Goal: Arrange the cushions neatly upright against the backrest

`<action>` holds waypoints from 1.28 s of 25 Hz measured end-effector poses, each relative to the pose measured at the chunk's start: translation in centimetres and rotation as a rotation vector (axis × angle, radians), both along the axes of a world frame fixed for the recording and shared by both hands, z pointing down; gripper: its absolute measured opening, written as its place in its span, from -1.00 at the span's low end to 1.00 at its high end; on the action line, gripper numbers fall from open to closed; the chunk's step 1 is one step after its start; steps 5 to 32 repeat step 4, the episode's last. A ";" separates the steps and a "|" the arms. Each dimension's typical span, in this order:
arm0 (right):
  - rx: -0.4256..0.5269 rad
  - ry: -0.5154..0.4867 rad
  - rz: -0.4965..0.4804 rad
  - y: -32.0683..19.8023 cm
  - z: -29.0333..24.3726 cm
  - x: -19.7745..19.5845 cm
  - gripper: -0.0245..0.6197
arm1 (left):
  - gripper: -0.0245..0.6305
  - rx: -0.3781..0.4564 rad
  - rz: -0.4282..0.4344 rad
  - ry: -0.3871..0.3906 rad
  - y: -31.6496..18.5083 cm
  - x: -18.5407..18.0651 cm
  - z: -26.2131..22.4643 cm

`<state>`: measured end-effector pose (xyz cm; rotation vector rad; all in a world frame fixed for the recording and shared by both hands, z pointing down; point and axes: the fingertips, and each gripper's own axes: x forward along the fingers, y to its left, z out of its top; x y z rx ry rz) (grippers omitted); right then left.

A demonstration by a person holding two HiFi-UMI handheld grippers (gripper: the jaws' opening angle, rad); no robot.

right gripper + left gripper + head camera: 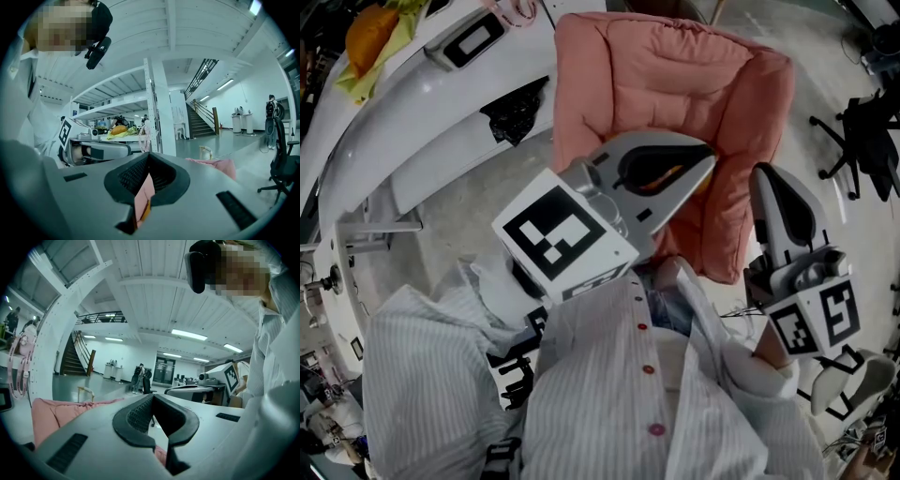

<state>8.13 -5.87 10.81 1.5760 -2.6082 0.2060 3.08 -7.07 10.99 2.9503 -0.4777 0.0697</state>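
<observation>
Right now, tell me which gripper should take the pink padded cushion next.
Right, probably. The right gripper sits at the side edge of the pink padded cushion, pink fabric filling the slot of its shut jaws. The left gripper is shut over its middle, aimed mostly past it.

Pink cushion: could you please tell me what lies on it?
An orange thing shows on the pink cushion through the left tool's opening; that tool covers the rest, so I cannot identify it.
</observation>
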 end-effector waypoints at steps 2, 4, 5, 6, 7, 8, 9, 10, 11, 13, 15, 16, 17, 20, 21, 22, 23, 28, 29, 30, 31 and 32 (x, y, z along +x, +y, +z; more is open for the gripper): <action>-0.002 0.007 -0.004 0.0 0.1 0.1 -0.89 | -0.90 -0.003 0.002 -0.012 -0.2 0.0 0.4; -0.002 0.016 -0.006 -0.2 0.3 0.3 -0.89 | -0.89 -0.007 0.003 -0.019 -0.6 0.1 0.9; -0.002 0.016 -0.006 -0.2 0.3 0.3 -0.89 | -0.89 -0.007 0.003 -0.019 -0.6 0.1 0.9; -0.002 0.016 -0.006 -0.2 0.3 0.3 -0.89 | -0.89 -0.007 0.003 -0.019 -0.6 0.1 0.9; -0.002 0.016 -0.006 -0.2 0.3 0.3 -0.89 | -0.89 -0.007 0.003 -0.019 -0.6 0.1 0.9; -0.002 0.016 -0.006 -0.2 0.3 0.3 -0.89 | -0.89 -0.007 0.003 -0.019 -0.6 0.1 0.9; -0.002 0.016 -0.006 -0.2 0.3 0.3 -0.89 | -0.89 -0.007 0.003 -0.019 -0.6 0.1 0.9; -0.002 0.016 -0.006 -0.2 0.3 0.3 -0.89 | -0.89 -0.007 0.003 -0.019 -0.6 0.1 0.9; -0.002 0.016 -0.006 -0.2 0.3 0.3 -0.89 | -0.89 -0.007 0.003 -0.019 -0.6 0.1 0.9; -0.002 0.016 -0.006 -0.2 0.3 0.3 -0.89 | -0.89 -0.007 0.003 -0.019 -0.6 0.1 0.9; -0.002 0.016 -0.006 -0.2 0.3 0.3 -0.89 | -0.89 -0.007 0.003 -0.019 -0.6 0.1 0.9; -0.002 0.016 -0.006 -0.2 0.3 0.3 -0.89 | -0.89 -0.007 0.003 -0.019 -0.6 0.1 0.9; -0.002 0.016 -0.006 -0.2 0.3 0.3 -0.89 | -0.89 -0.007 0.003 -0.019 -0.6 0.1 0.9; -0.002 0.016 -0.006 -0.2 0.3 0.3 -0.89 | -0.89 -0.007 0.003 -0.019 -0.6 0.1 0.9; -0.002 0.016 -0.006 -0.2 0.3 0.3 -0.89 | -0.89 -0.007 0.003 -0.019 -0.6 0.1 0.9; -0.002 0.016 -0.006 -0.2 0.3 0.3 -0.89 | -0.89 -0.007 0.003 -0.019 -0.6 0.1 0.9; -0.002 0.016 -0.006 -0.2 0.3 0.3 -0.89 | -0.89 -0.007 0.003 -0.019 -0.6 0.1 0.9; -0.002 0.016 -0.006 -0.2 0.3 0.3 -0.89 | -0.89 -0.007 0.003 -0.019 -0.6 0.1 0.9; -0.002 0.016 -0.006 -0.2 0.3 0.3 -0.89 | -0.89 -0.007 0.003 -0.019 -0.6 0.1 0.9; -0.002 0.016 -0.006 -0.2 0.3 0.3 -0.89 | -0.89 -0.007 0.003 -0.019 -0.6 0.1 0.9; -0.002 0.016 -0.006 -0.2 0.3 0.3 -0.89 | -0.89 -0.007 0.003 -0.019 -0.6 0.1 0.9; -0.002 0.016 -0.006 -0.2 0.3 0.3 -0.89 | -0.89 -0.007 0.003 -0.019 -0.6 0.1 0.9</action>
